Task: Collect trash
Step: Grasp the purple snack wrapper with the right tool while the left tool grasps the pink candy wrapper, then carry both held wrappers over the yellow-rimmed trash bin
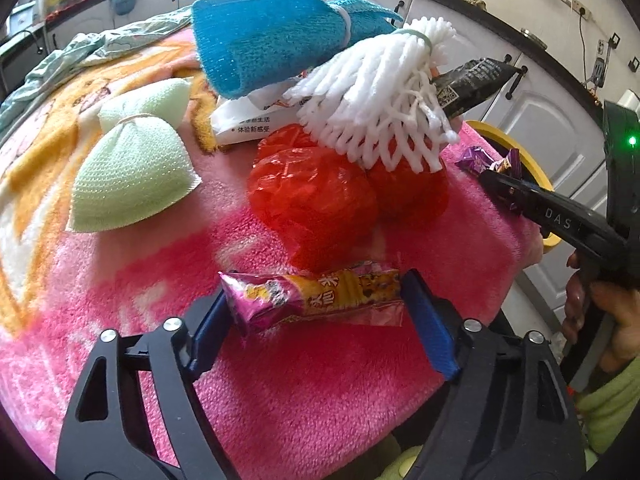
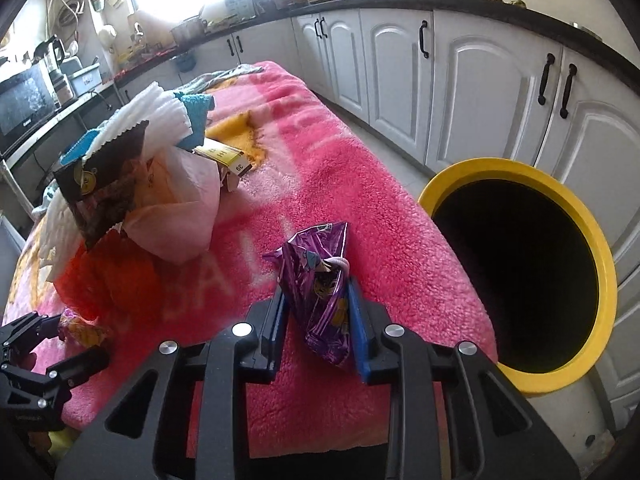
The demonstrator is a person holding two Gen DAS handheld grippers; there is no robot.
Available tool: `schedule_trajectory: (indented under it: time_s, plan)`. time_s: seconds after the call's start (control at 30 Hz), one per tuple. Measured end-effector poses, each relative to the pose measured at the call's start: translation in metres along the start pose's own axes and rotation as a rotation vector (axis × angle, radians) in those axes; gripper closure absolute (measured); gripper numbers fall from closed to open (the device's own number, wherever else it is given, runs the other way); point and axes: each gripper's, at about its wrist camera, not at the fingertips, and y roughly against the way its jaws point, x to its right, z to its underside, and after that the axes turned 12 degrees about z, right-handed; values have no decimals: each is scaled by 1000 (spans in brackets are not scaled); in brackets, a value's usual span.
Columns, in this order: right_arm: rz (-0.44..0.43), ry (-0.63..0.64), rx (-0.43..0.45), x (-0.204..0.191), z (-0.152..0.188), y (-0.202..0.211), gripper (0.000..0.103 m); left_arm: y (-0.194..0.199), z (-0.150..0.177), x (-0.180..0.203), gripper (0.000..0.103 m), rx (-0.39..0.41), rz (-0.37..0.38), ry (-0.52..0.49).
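My left gripper (image 1: 316,304) is shut on a pink and orange snack wrapper (image 1: 316,298), held crosswise just above the pink blanket (image 1: 320,392). My right gripper (image 2: 318,312) is shut on a purple wrapper (image 2: 320,284), which also shows in the left wrist view (image 1: 484,162). It holds it above the blanket (image 2: 360,200), left of the yellow-rimmed bin (image 2: 600,280). Behind lie a red plastic bag (image 1: 316,196), white foam netting (image 1: 380,112), a dark wrapper (image 1: 468,84) and a white packet (image 1: 248,120).
A blue mesh pouch (image 1: 264,48) and green foam cups (image 1: 132,176) lie on the blanket. A pale plastic bag (image 2: 176,208) and yellow box (image 2: 224,156) sit in the pile. White kitchen cabinets (image 2: 400,80) run behind the bin.
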Motion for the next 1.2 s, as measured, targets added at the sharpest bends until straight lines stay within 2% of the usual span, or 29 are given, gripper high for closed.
schedule_trajectory:
  time_s: [0.13,0.23,0.27,0.43,0.5,0.57,0.8,1.2]
  plan:
    - [-6,-21,11,3,2,7,77,6,1,-3,44,0,20,1]
    - [-12,-30,23,4,2,13,77,12,4,-3,60,-1,27,-15]
    - [-14,-34,26,5,2,15,77,14,5,-4,71,-8,29,-14]
    - [-11,-45,39,7,1,22,77,21,10,-13,78,-29,69,-11]
    - [-6,-47,47,8,1,25,77,25,12,-13,88,-28,100,-15]
    - [-3,-52,52,9,1,29,77,30,14,-12,93,-32,128,-26]
    - [-3,-78,73,18,1,43,77,45,15,-4,98,-28,227,-48]
    - [7,-152,143,54,-8,79,77,56,-11,58,98,34,318,-183]
